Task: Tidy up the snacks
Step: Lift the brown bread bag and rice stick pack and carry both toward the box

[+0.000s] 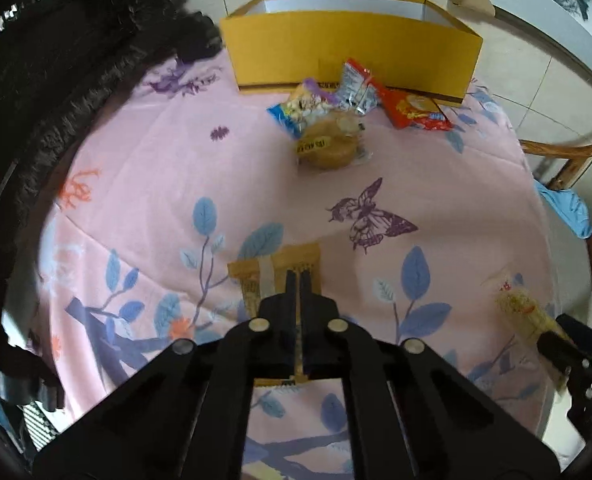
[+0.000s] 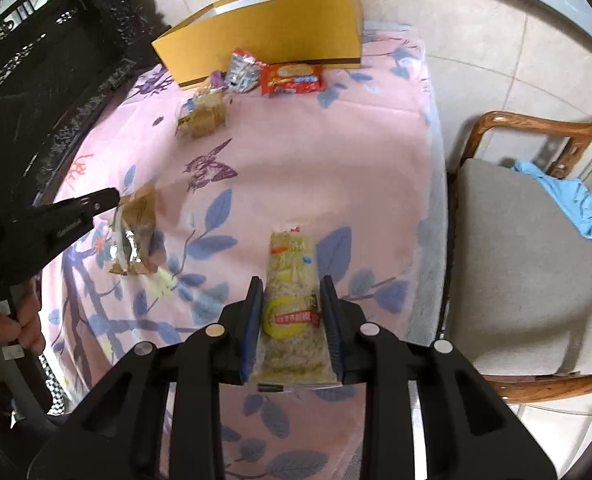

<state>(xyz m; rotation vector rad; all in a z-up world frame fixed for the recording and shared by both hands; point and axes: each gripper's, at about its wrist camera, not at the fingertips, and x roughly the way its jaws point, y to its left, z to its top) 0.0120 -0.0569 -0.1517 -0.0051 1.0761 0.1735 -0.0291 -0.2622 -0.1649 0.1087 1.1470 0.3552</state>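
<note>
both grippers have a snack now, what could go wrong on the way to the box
1. The left gripper pinches only an edge of the brown foil-lined packet; it could slip out.
2. The right gripper's clear rice-cracker pack sticks out far and may catch the yellow cardboard box's wall.
3. Loose snacks crowd the box front, including the red packet; a low approach could knock them.

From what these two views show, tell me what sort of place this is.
Probably a home dining area: a table under a pink floral cloth, a wooden armchair with a grey cushion beside it, a pale tiled floor, and a yellow cardboard box with snack packets in front.
</note>
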